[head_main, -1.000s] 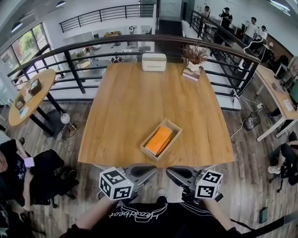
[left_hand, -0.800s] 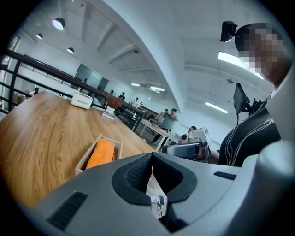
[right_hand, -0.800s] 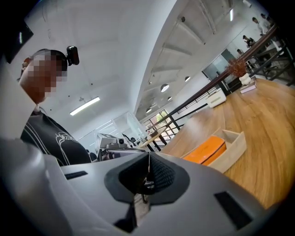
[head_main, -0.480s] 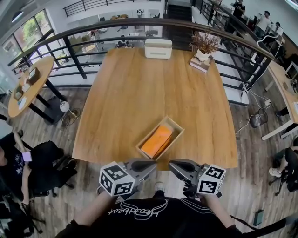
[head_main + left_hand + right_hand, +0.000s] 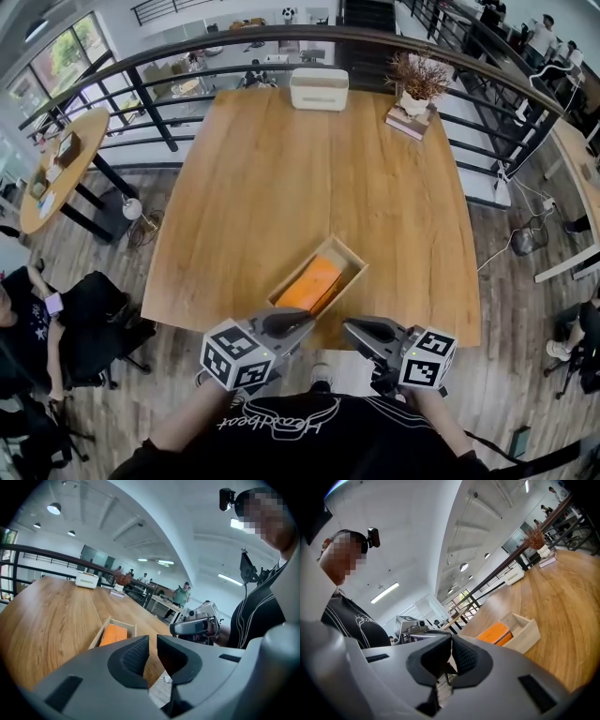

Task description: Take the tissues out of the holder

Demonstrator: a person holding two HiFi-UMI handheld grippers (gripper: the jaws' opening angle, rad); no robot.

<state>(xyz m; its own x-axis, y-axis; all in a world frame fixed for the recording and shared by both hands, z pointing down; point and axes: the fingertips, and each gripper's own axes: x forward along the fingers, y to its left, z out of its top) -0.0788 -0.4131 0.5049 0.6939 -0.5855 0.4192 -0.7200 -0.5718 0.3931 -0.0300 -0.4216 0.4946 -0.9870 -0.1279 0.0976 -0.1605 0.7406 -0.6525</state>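
- Tissues (image 5: 309, 284), an orange pack, lie untouched in the open wooden holder (image 5: 359, 266), just ahead of two sets of fingers that hold nothing.
- The left gripper (image 5: 298, 322) has its fingers (image 5: 135, 657) drawn in to a thin slit with nothing between them. The right gripper (image 5: 356, 328) has its fingers (image 5: 465, 657) pressed together, likewise empty.
- Both grippers hover at the near edge of the bench (image 5: 281, 169), tips angled toward each other. The left tip is nearest the holder's near corner, and neither touches it.
- The holder sits askew, close to that near edge, well apart from the white box (image 5: 319, 89) and the dried plant (image 5: 415, 80) on the far side.
- Risk: fingers this narrow would likely butt against the pack rather than straddle it, so they need to spread before going in.
- Risk: the pack appears to lie close against one long wall, leaving little room on that side. A finger catching the wall could lift or drag the holder, which looks loose and light.
- Risk: so near the edge, a dragged holder might slide off the bench.
- Risk: a pinch on the wrapper alone may slip and drop the pack back.
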